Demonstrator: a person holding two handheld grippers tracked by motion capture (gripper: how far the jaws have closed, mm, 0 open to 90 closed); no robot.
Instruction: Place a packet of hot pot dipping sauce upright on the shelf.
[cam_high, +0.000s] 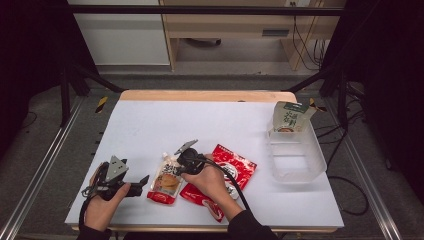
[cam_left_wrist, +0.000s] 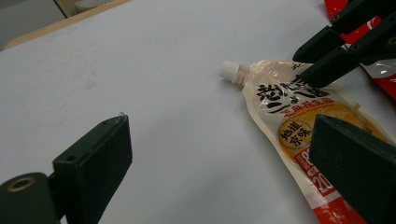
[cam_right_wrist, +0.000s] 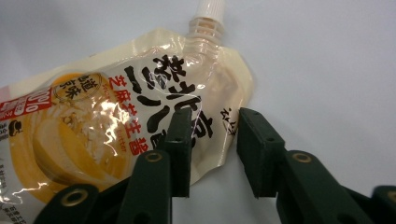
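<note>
From above, your right gripper (cam_high: 176, 167) sits at the sauce pouch (cam_high: 165, 182) near the table's (cam_high: 165, 120) front edge. Your left gripper (cam_left_wrist: 219, 163) stands apart beside it. The right gripper view shows the jaws straddling the pouch's edge, unclamped.

The left claw (cam_high: 142, 180) lies low with jaws spread wide (held in the left hand (cam_high: 102, 207)). The right claw (cam_high: 172, 167) angles downward, jaws narrowed but apart.

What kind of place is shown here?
Probably a lab recording station: a white table inside a black frame, cables on the floor, and food packs beside a clear bin.
</note>
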